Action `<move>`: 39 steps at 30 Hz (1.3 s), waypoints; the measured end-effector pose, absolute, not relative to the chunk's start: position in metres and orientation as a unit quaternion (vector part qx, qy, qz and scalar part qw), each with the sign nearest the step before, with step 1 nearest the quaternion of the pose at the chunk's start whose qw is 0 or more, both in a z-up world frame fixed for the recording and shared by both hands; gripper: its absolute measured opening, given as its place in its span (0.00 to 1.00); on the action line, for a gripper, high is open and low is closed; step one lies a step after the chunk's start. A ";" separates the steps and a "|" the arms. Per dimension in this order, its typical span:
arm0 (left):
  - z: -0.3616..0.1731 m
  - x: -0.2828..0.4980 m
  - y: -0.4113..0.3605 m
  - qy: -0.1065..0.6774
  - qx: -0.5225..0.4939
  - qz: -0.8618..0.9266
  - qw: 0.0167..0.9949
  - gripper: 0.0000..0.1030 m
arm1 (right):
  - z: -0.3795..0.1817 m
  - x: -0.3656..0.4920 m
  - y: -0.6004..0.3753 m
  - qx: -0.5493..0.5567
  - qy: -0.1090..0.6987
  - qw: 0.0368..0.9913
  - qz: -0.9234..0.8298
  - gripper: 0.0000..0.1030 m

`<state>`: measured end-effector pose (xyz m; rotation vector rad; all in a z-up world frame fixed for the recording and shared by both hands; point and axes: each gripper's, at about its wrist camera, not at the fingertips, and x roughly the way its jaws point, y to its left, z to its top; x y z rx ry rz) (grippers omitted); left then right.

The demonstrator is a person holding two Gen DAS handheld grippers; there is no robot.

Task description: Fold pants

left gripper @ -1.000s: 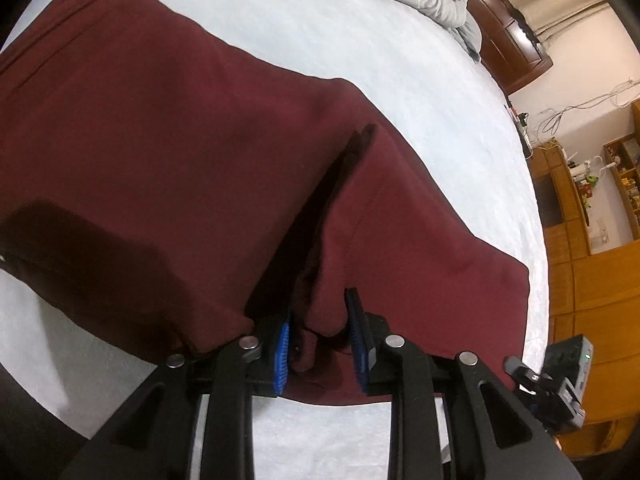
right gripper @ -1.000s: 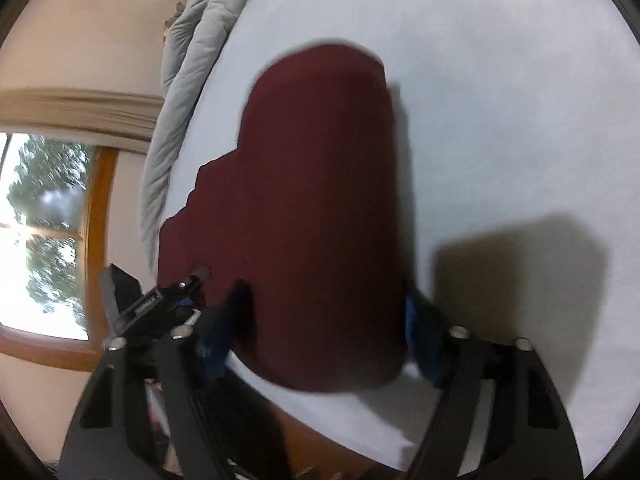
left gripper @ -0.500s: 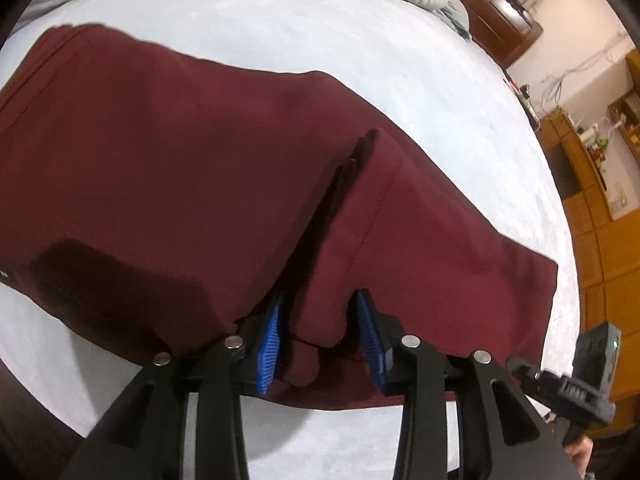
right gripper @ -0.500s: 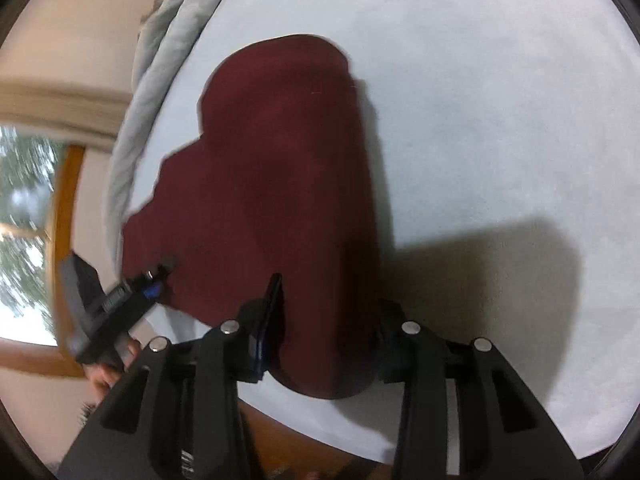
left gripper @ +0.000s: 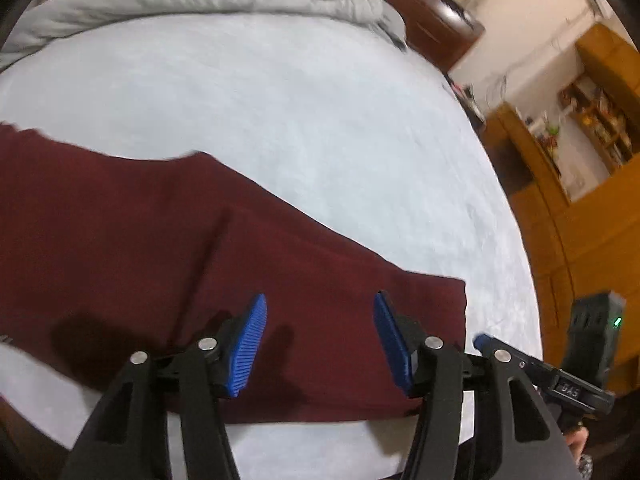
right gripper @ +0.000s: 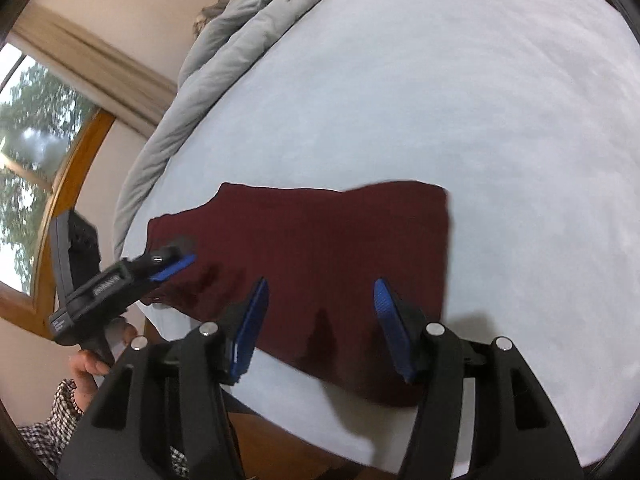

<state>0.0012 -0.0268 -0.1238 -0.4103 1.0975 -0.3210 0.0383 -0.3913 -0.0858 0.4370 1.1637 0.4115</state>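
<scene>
Nearby, pale bedsheet [left gripper: 300, 112] under maroon pants [left gripper: 120, 220]

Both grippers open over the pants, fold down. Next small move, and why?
Probably bring both down to the short end by the right gripper and grip it for another fold. The left gripper is open too; the maroon pants lie flat as a long strip on the bed.

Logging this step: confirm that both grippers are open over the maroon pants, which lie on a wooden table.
Not a table. Both wrist views show the maroon pants lying on a pale bed sheet. The left gripper and right gripper are indeed open above them.
</scene>
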 end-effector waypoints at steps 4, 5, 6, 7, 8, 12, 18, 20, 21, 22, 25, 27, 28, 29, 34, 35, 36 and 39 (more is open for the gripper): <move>-0.162 0.017 -0.042 0.567 -0.174 -0.141 0.793 0.54 | -0.118 0.060 -0.387 0.200 0.574 0.778 0.160 0.51; -0.174 0.017 -0.040 0.579 -0.177 -0.137 0.784 0.52 | -0.128 0.064 -0.387 0.198 0.584 0.773 0.150 0.49; -0.180 0.017 -0.036 0.577 -0.185 -0.138 0.783 0.48 | -0.140 0.067 -0.389 0.199 0.594 0.766 0.143 0.43; -0.181 0.016 -0.034 0.575 -0.187 -0.140 0.784 0.47 | -0.147 0.068 -0.391 0.207 0.594 0.765 0.141 0.42; -0.180 0.017 -0.034 0.576 -0.188 -0.143 0.783 0.47 | -0.149 0.068 -0.395 0.223 0.590 0.763 0.143 0.42; -0.171 0.015 -0.028 0.575 -0.194 -0.142 0.782 0.53 | -0.129 0.061 -0.398 0.236 0.575 0.769 0.153 0.50; -0.145 -0.021 0.018 0.551 -0.226 -0.122 0.794 0.69 | -0.094 0.034 -0.385 0.247 0.544 0.780 0.186 0.61; -0.143 -0.041 0.050 0.551 -0.255 -0.098 0.789 0.71 | -0.093 0.027 -0.376 0.246 0.546 0.777 0.197 0.62; -0.145 -0.046 0.061 0.551 -0.269 -0.088 0.785 0.71 | -0.094 0.023 -0.373 0.244 0.548 0.775 0.200 0.62; -0.149 -0.055 0.080 0.552 -0.292 -0.071 0.778 0.71 | -0.096 0.020 -0.368 0.242 0.551 0.772 0.203 0.62; -0.160 -0.077 0.127 0.542 -0.340 -0.023 0.768 0.71 | -0.105 0.020 -0.359 0.239 0.562 0.765 0.205 0.62; -0.167 -0.086 0.158 0.528 -0.375 0.008 0.762 0.71 | -0.111 0.020 -0.358 0.237 0.571 0.760 0.202 0.62; -0.172 -0.089 0.170 0.524 -0.392 0.019 0.756 0.71 | -0.112 0.021 -0.356 0.237 0.572 0.759 0.201 0.62; -0.177 -0.092 0.182 0.518 -0.413 0.031 0.748 0.71 | -0.115 0.023 -0.355 0.238 0.575 0.757 0.199 0.62; -0.208 -0.089 0.211 0.499 -0.489 0.047 0.714 0.71 | -0.120 0.022 -0.358 0.242 0.579 0.754 0.195 0.60; -0.213 -0.088 0.208 0.498 -0.495 0.049 0.710 0.71 | -0.121 0.021 -0.358 0.240 0.580 0.754 0.194 0.60; -0.217 -0.086 0.209 0.498 -0.500 0.051 0.707 0.71 | -0.122 0.021 -0.358 0.239 0.581 0.753 0.193 0.60; -0.224 -0.080 0.212 0.499 -0.503 0.054 0.703 0.71 | -0.125 0.022 -0.355 0.240 0.583 0.753 0.191 0.60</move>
